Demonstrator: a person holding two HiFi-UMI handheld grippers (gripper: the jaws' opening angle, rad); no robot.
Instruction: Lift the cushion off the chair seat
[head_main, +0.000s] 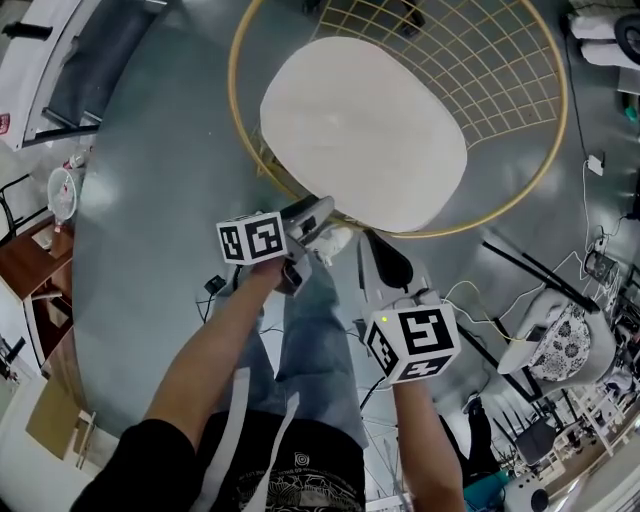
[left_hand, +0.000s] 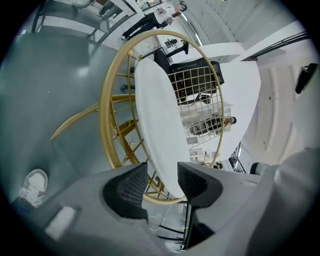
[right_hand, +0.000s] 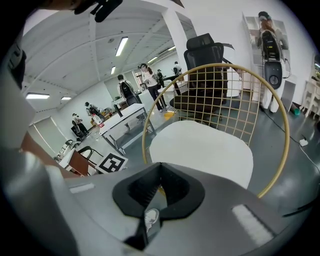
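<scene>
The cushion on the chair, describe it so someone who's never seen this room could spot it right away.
On the grey floor stands a chair with a big gold hoop frame. Inside that hoop, on the seat, lies the cushion, a smooth off-white pad with rounded corners. It is the only solid pale surface there; around it is thin gold wire.

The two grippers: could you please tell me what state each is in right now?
Left gripper: open, holding nothing, the cushion just ahead.
Right gripper: shut, empty.
</scene>
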